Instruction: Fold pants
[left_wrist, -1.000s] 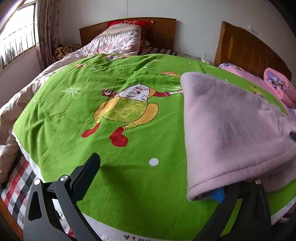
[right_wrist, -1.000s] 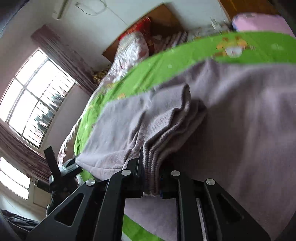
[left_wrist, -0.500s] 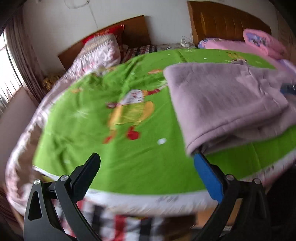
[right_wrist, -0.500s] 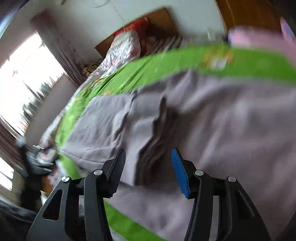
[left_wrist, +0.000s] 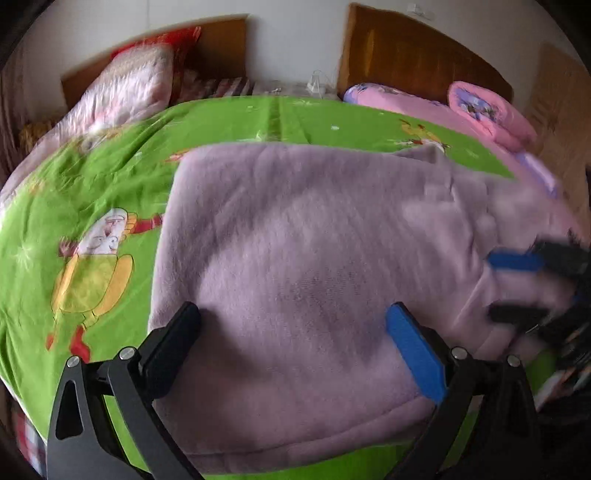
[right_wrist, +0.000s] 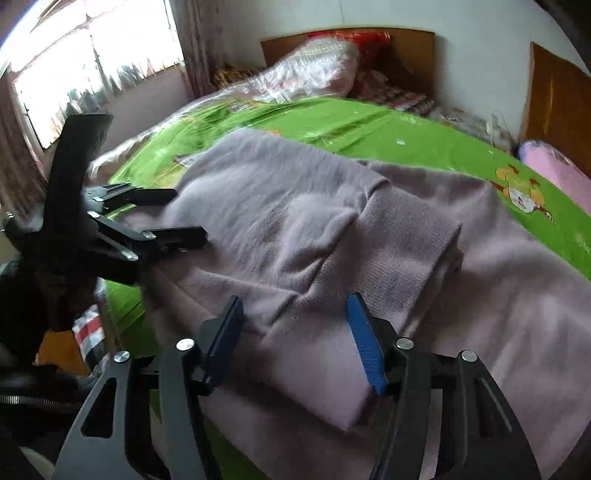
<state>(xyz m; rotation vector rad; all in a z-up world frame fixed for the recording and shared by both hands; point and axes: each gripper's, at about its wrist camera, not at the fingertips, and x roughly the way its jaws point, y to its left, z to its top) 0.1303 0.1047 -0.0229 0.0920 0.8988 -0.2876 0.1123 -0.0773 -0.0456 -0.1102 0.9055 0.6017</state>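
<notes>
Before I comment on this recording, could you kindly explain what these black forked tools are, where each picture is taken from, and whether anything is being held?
No robot here: a person holds a two-finger gripper in each hand, each with a fisheye camera looking along its fingers. In the left view the left gripper stands open above the pale purple pants, gripping nothing; the right gripper appears blurred at that picture's right edge. In the right view the right gripper hovers over the folded-over ribbed cuff; its jaws are opening, with cloth below them but not pinched. The pants lie partly folded on a green cartoon blanket on a bed. Nothing is held.
</notes>
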